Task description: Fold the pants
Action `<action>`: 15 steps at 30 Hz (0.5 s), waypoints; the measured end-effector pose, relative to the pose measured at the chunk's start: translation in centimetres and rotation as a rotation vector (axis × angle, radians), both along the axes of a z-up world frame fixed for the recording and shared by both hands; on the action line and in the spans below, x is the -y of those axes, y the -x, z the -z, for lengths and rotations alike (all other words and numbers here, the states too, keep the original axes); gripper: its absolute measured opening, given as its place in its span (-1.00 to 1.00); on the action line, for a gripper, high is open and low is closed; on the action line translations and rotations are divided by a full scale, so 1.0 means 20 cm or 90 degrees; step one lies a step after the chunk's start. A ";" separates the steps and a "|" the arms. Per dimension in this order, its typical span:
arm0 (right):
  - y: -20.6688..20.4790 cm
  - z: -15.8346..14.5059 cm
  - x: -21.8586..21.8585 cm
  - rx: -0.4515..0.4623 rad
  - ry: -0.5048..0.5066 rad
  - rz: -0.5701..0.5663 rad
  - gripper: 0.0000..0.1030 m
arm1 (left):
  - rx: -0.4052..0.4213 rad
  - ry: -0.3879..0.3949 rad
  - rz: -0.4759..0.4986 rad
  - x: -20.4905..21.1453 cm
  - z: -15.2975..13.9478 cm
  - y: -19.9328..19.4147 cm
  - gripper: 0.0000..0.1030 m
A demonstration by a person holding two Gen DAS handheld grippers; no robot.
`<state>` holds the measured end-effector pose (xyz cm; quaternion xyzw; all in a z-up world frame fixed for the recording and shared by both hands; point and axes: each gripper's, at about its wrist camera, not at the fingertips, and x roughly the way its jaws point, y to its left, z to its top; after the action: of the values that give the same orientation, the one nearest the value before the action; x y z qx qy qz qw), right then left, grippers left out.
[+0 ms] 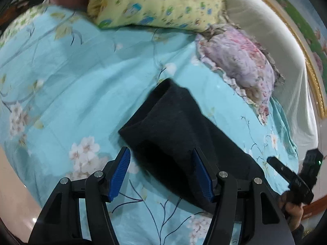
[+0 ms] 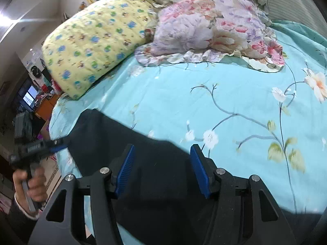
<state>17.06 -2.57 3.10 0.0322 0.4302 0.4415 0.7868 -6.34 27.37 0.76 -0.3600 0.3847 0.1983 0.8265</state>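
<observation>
The pants [image 1: 173, 126] under my left claw [image 1: 161, 175] are plain black. My claws' frames are black, with ribbed blue pads [image 1: 120, 175]. The bed sheet [image 1: 81, 77] is turquoise with white blossoms and thin dark branches. One pillow [image 2: 94, 40] is yellow with small blue and green cartoon prints; the other pillow [image 2: 206, 28] is lilac, pink and cream florals.

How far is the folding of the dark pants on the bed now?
The dark pants lie on the blue floral sheet as one long strip, so the legs look laid together. Nothing is in hand: left tongs and right tongs stand open above them. Folding them shorter remains.
</observation>
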 end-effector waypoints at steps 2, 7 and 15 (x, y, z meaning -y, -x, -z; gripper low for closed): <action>-0.07 0.02 -0.05 -0.011 0.016 -0.001 0.12 | -0.010 0.005 -0.005 -0.01 0.04 0.00 0.23; -0.15 0.12 -0.18 -0.049 0.051 -0.041 0.12 | -0.029 0.029 -0.005 -0.05 0.14 -0.02 0.23; -0.14 0.24 -0.35 -0.053 0.129 -0.113 -0.18 | -0.020 0.009 0.002 -0.06 0.18 -0.06 0.16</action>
<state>19.77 4.43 -1.79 -0.0675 0.5061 0.4621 0.7251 -5.12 28.64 -2.76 -0.3623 0.3995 0.1997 0.8181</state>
